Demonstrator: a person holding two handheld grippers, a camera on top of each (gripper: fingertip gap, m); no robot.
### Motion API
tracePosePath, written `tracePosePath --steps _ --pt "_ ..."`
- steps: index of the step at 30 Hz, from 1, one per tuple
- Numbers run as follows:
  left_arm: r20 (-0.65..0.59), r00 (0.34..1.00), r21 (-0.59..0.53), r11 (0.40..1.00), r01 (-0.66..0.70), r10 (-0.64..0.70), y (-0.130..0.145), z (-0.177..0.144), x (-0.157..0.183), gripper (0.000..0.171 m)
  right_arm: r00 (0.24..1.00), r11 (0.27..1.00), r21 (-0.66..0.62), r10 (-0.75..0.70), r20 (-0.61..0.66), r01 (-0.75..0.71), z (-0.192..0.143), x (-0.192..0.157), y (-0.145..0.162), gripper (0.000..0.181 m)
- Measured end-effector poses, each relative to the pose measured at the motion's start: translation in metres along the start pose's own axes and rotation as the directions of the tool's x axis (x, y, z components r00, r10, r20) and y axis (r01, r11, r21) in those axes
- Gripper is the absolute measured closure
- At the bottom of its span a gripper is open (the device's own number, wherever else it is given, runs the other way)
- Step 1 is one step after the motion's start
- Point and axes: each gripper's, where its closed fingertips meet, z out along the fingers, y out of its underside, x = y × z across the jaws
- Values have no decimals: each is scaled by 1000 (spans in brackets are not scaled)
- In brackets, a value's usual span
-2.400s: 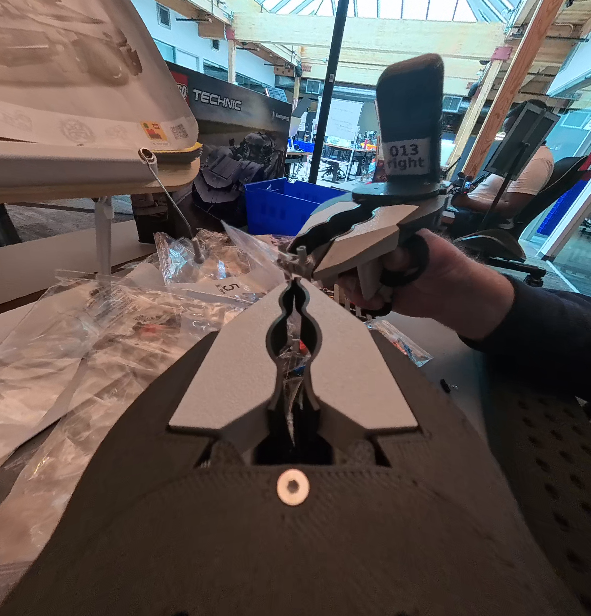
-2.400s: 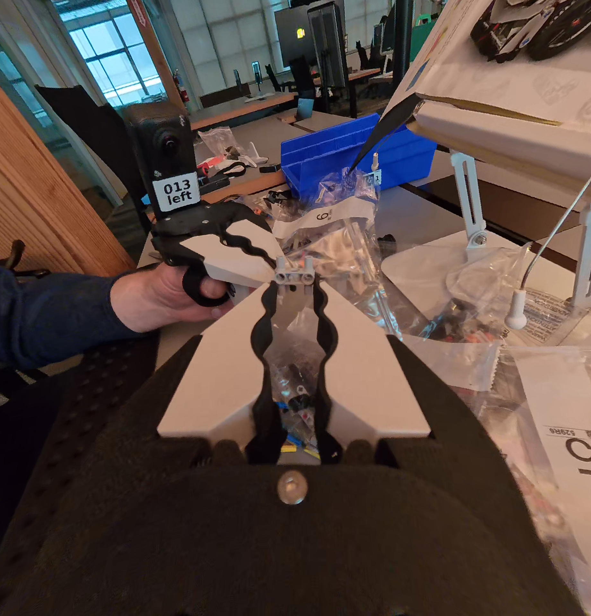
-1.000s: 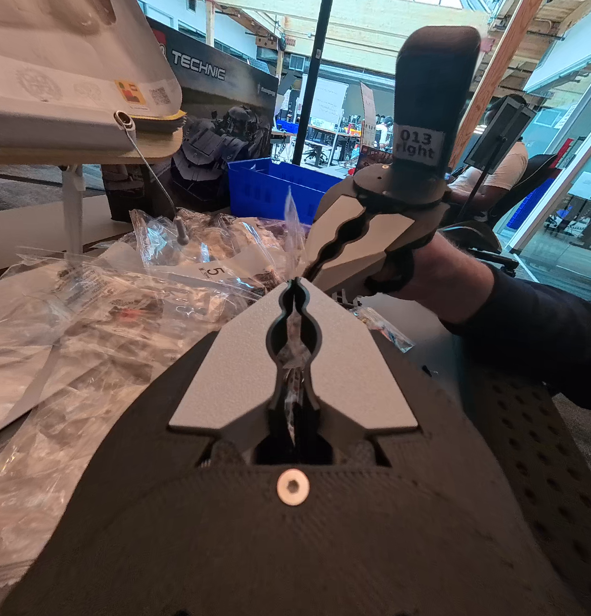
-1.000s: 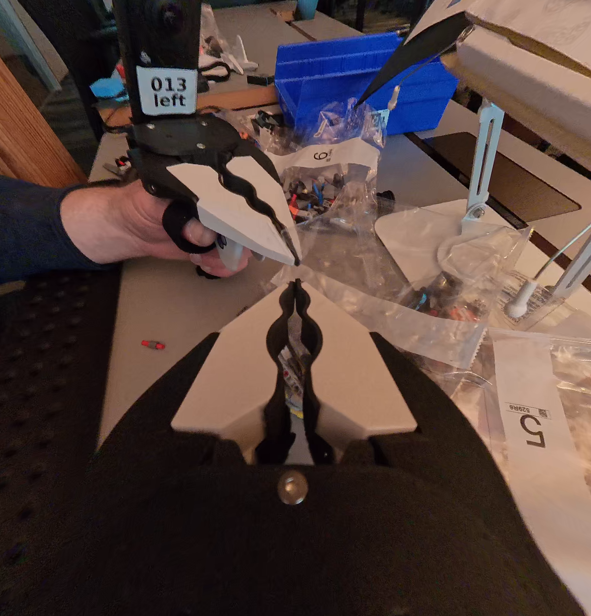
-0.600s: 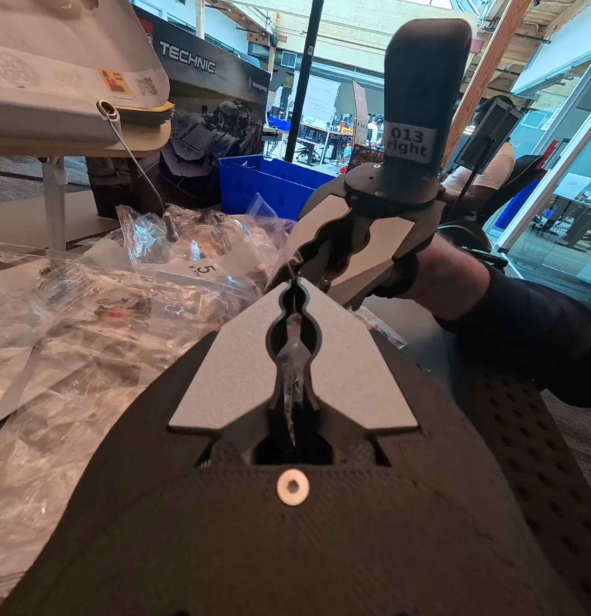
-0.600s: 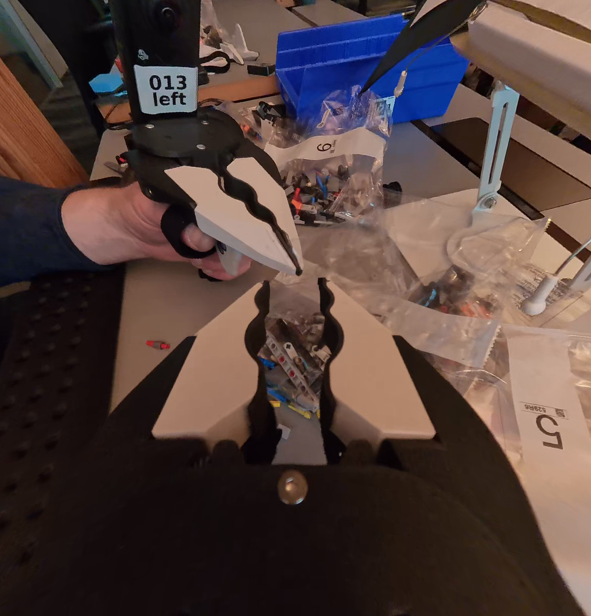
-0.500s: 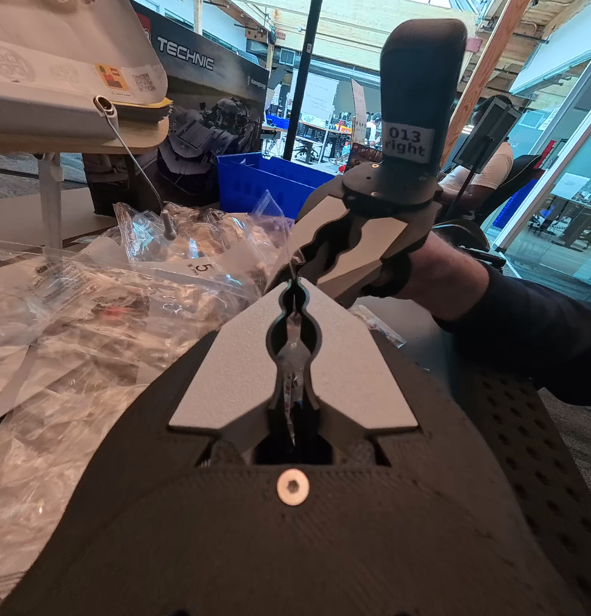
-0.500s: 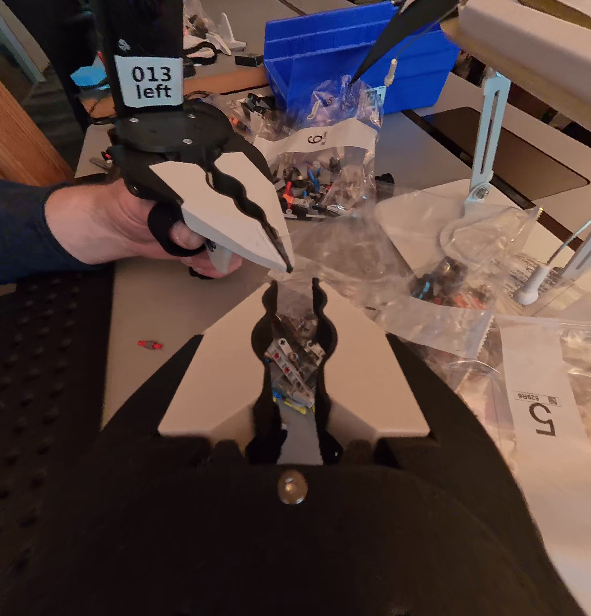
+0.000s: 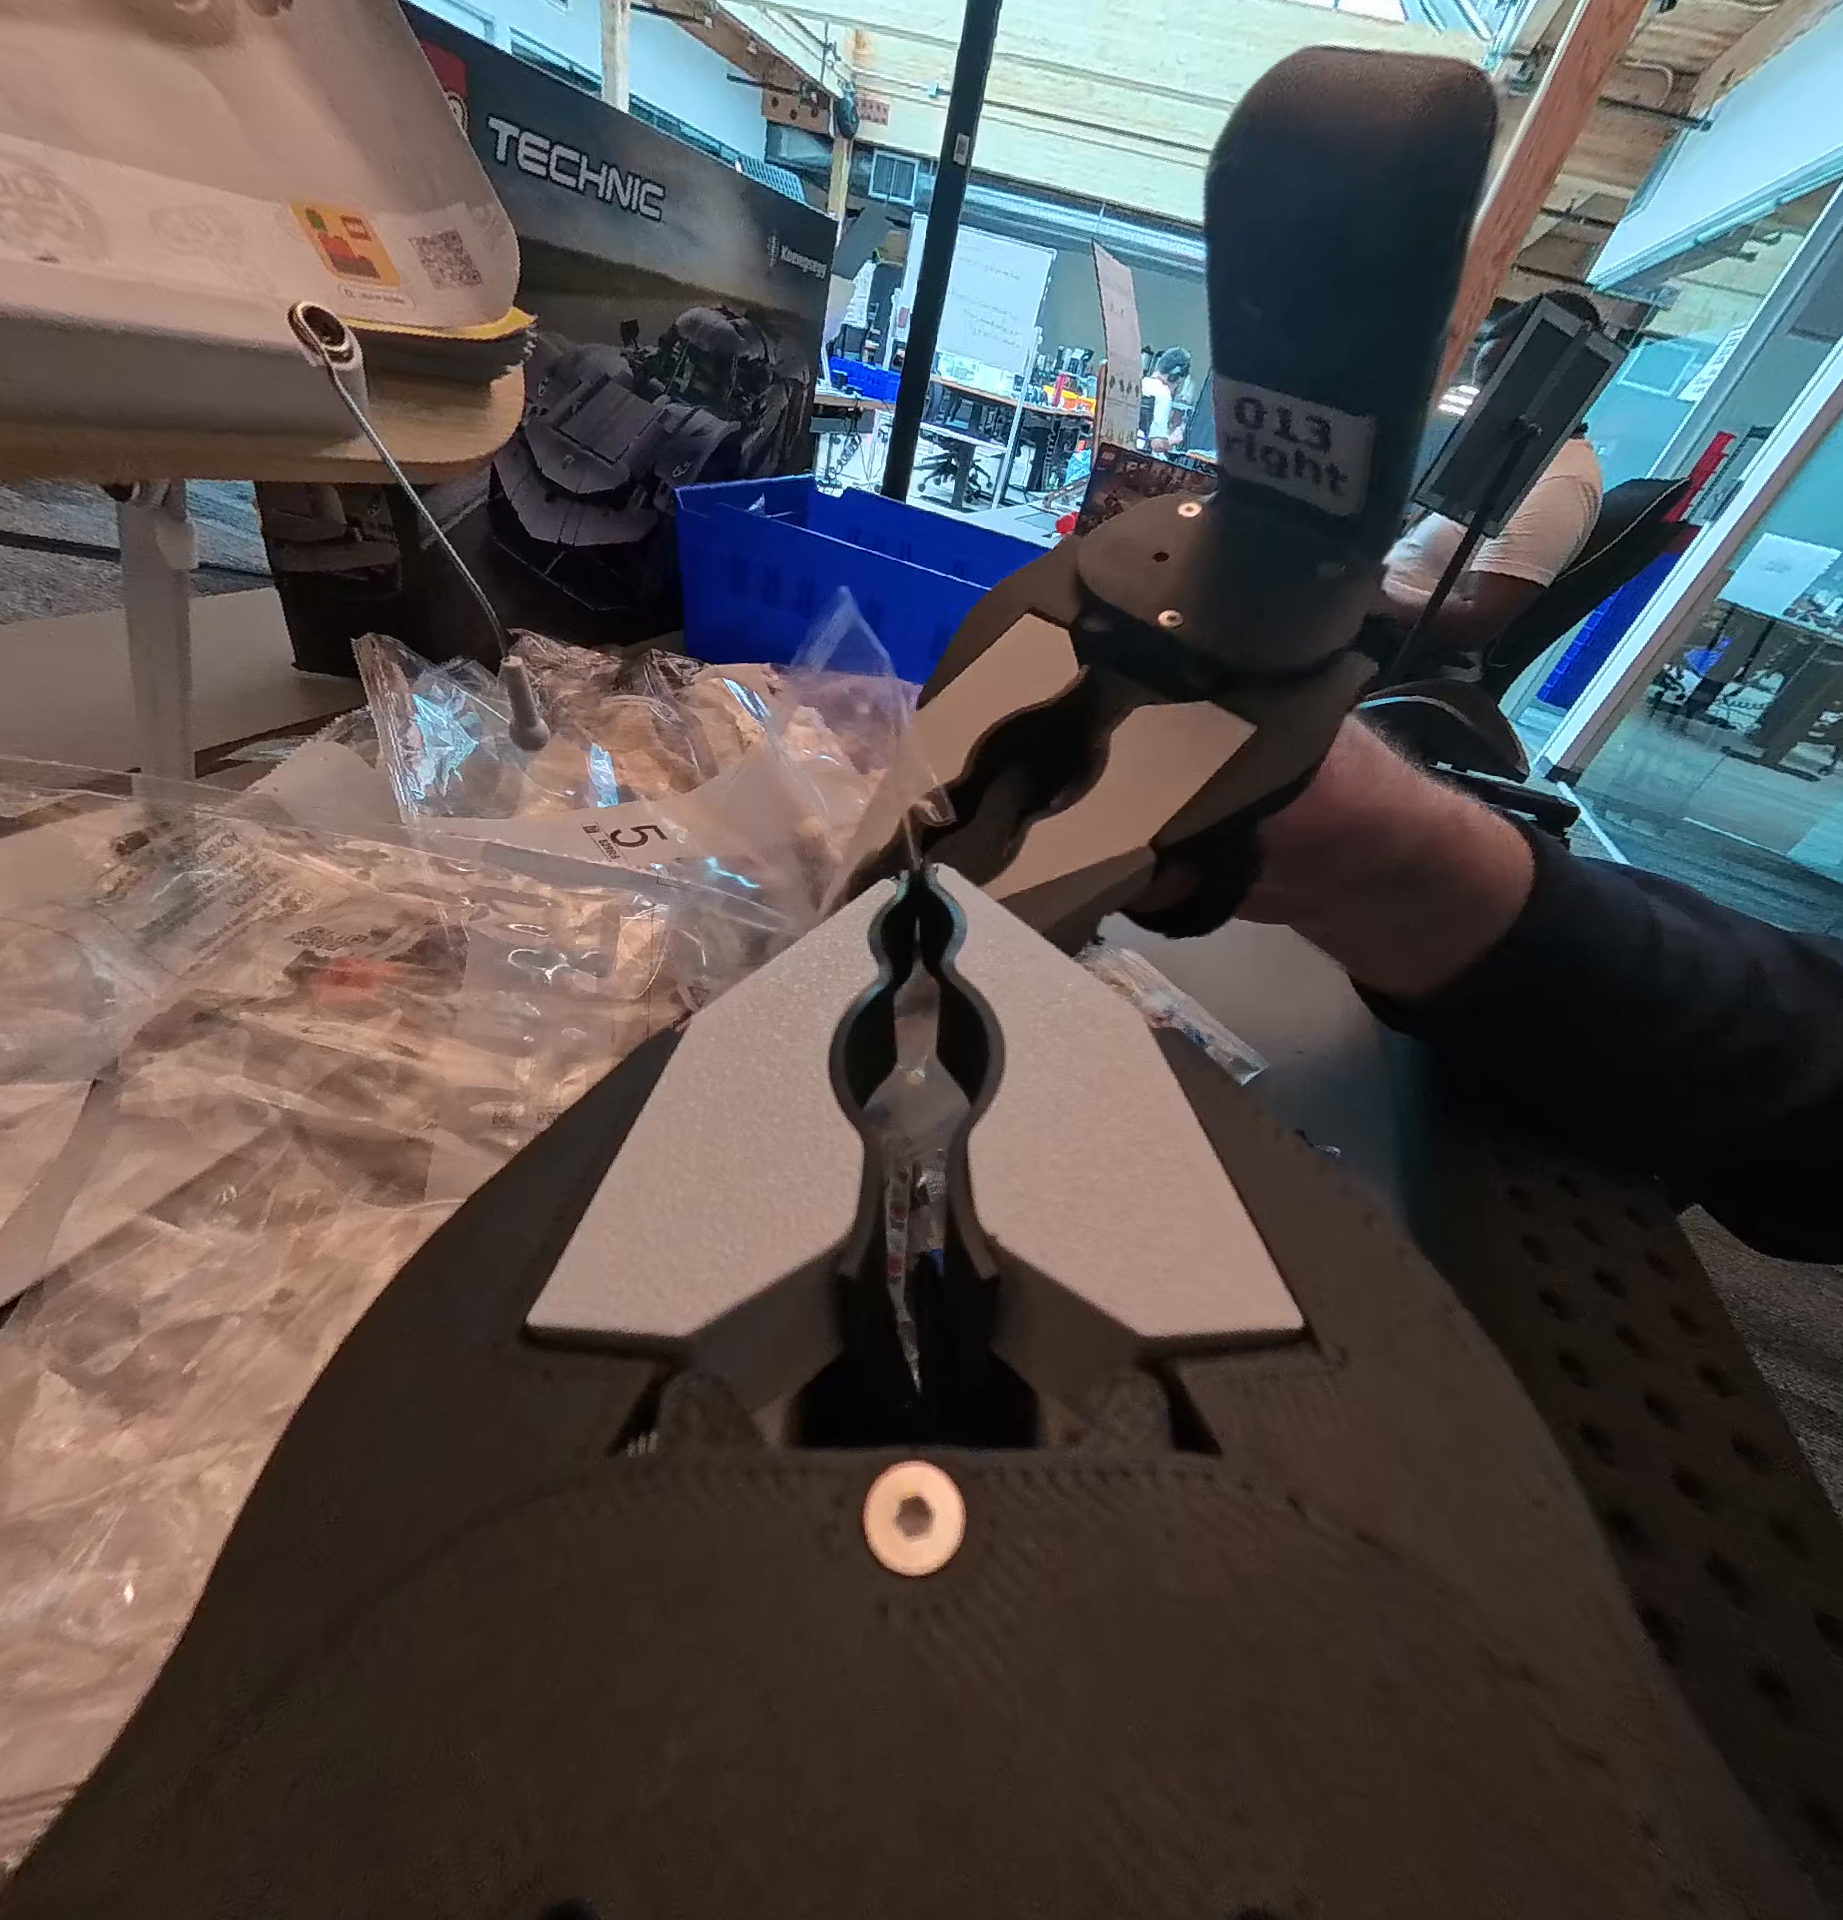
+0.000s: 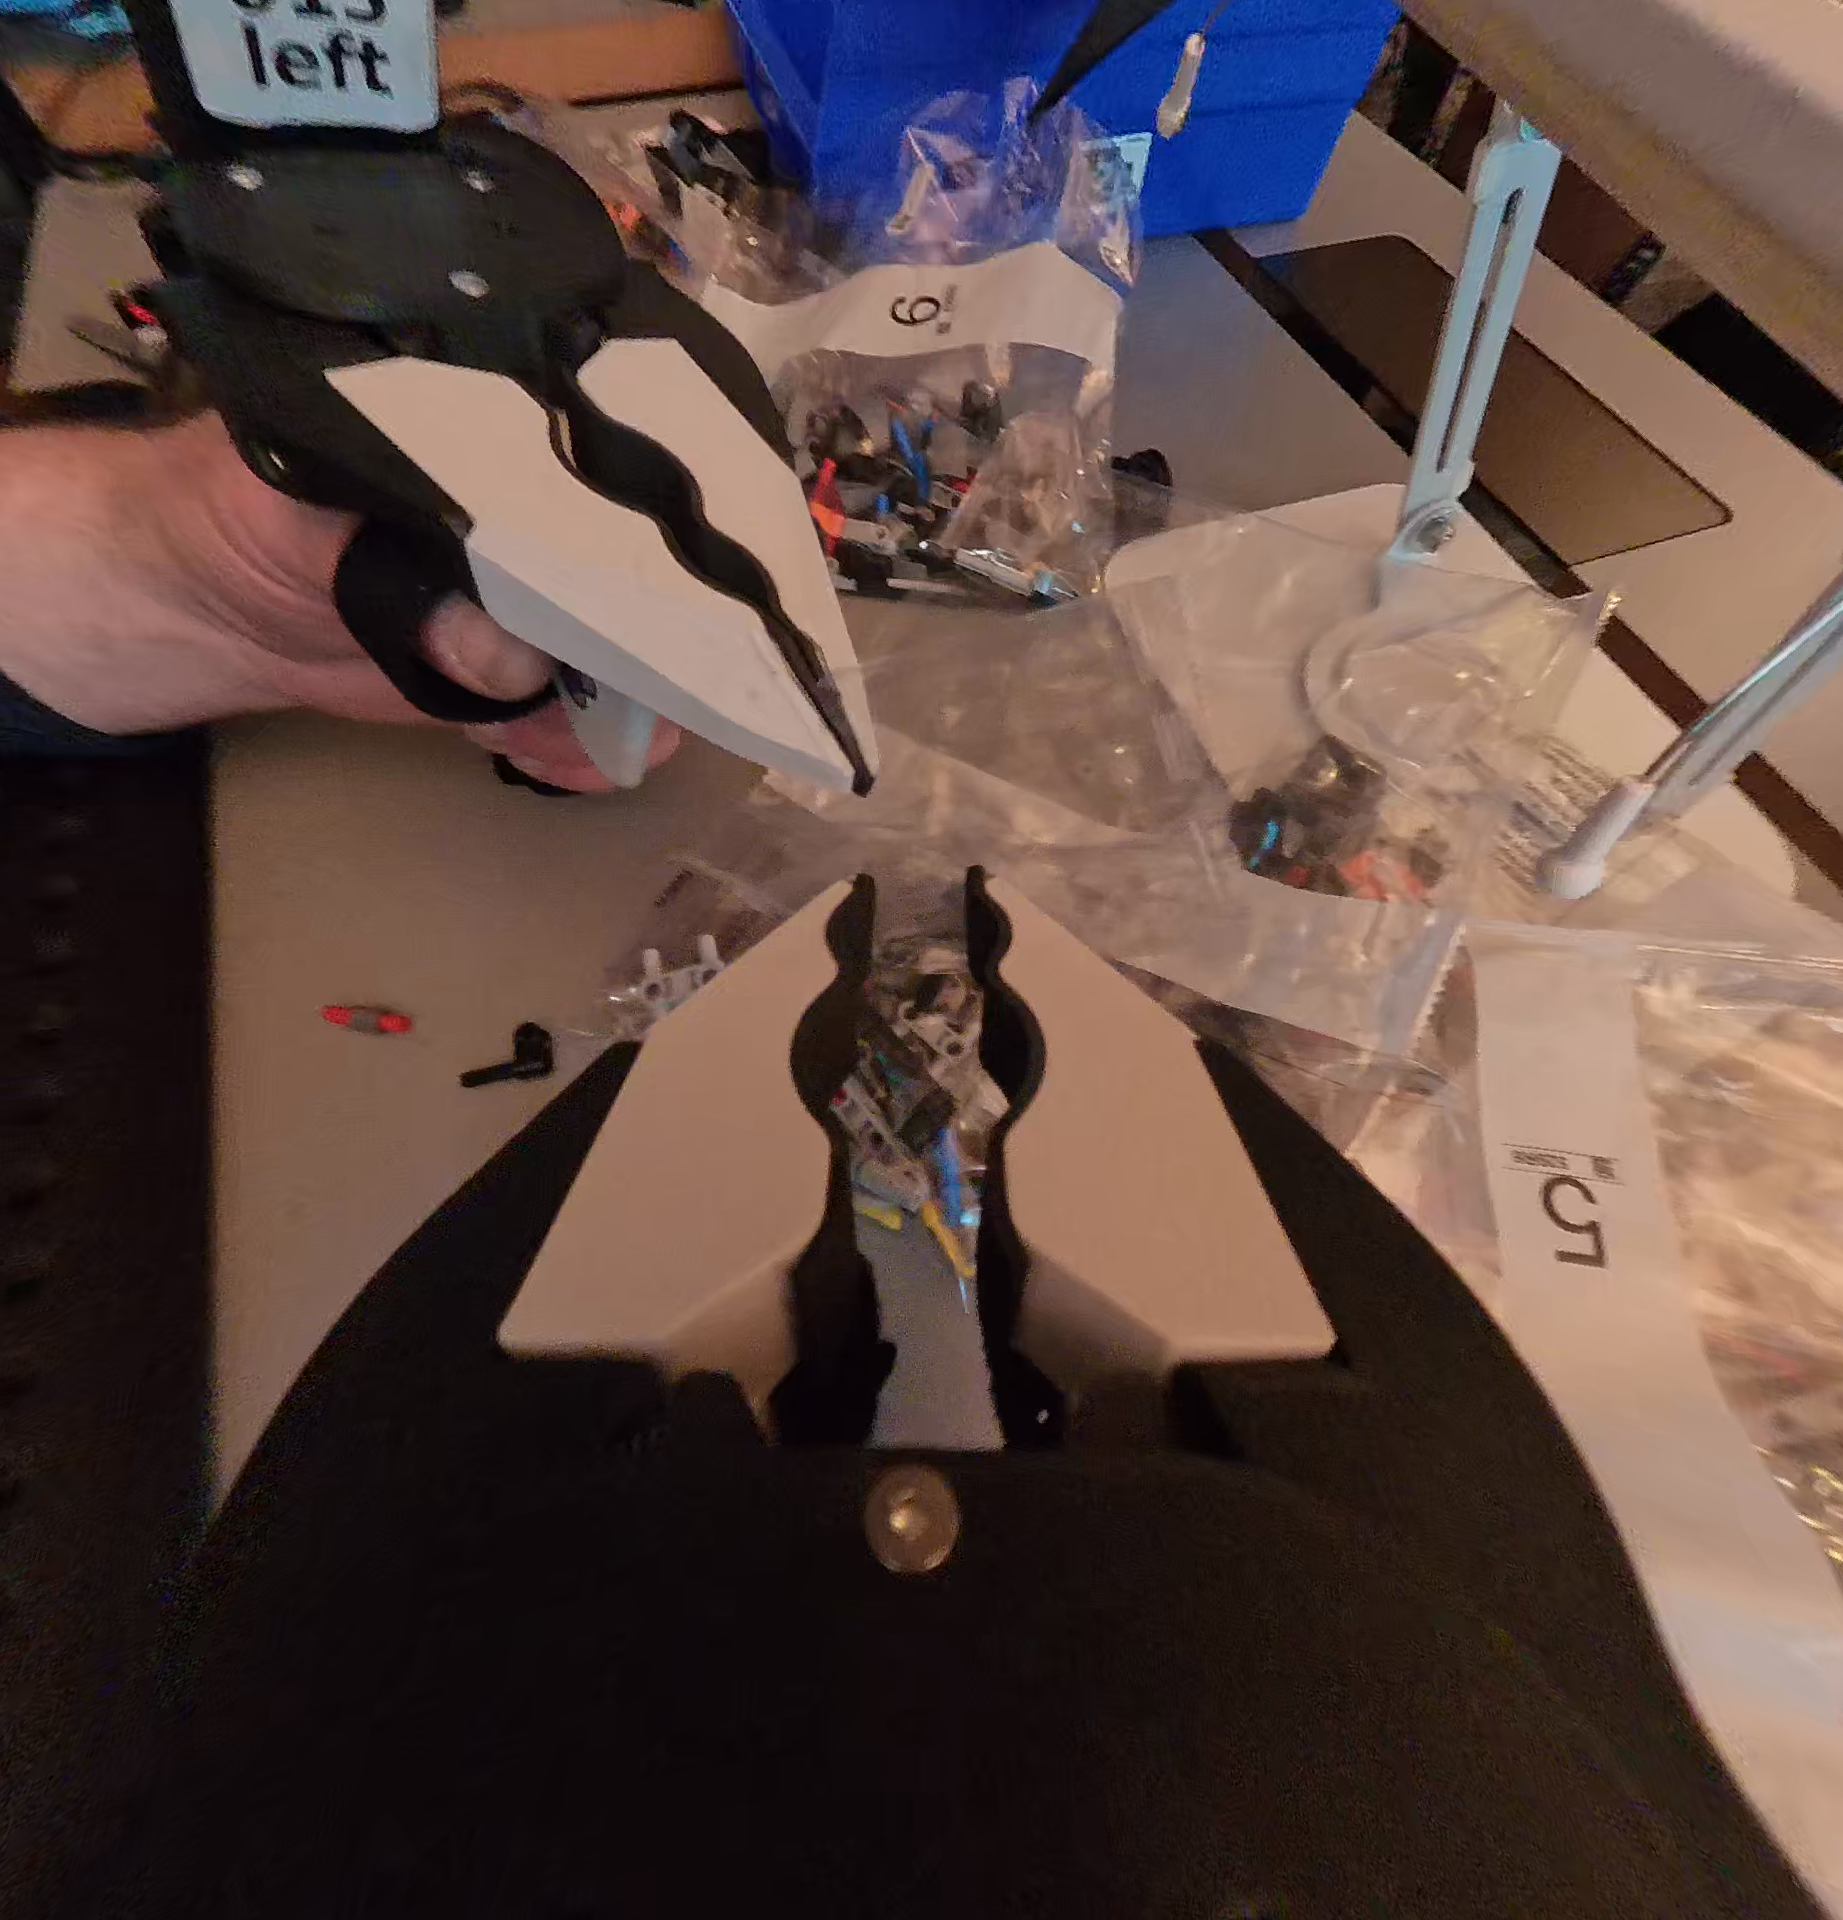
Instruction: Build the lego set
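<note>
Left gripper [image 10: 863,781] has its fingers pressed together on the edge of a clear parts bag [image 10: 1000,727]. Right gripper [image 10: 917,878] waits just beside it, fingers slightly spread around the plastic, loose lego pieces [image 10: 901,1101] below on the tabletop [image 10: 397,883].

Your left gripper [image 10: 860,779] sits ahead-left of your right gripper [image 10: 917,883], a bag of parts [image 10: 912,1101] on the table [image 10: 418,904] under both. Bin [image 10: 1260,135] far behind; book stand [image 10: 1457,343] to the right; two loose pins [image 10: 366,1019] left.
</note>
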Motion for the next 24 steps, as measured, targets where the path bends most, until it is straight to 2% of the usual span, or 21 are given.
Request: tracePosePath --steps 3,6,8,11,15,24 --pt "-5 1000 0 1000 5 -5 1 1 1 171 994 996 37 83 73 -86 0 -4 -4 154" --pt "-47 999 12 1000 17 -17 -1 2 7 171 979 986 80 136 149 -149 1 -10 -10 151" --pt "-68 997 27 999 31 -30 -3 1 10 171 972 981 101 144 184 -164 1 -14 -13 155" --pt "-100 993 42 997 61 -56 -6 1 13 171 973 983 131 98 209 -127 -1 -20 -17 176" --pt "-107 992 48 996 70 -65 -7 0 13 171 982 989 126 60 177 -83 -2 -18 -16 181" --pt "-73 995 48 996 69 -65 -7 -2 7 171 991 983 155 83 101 -99 -20 2 -18 181"
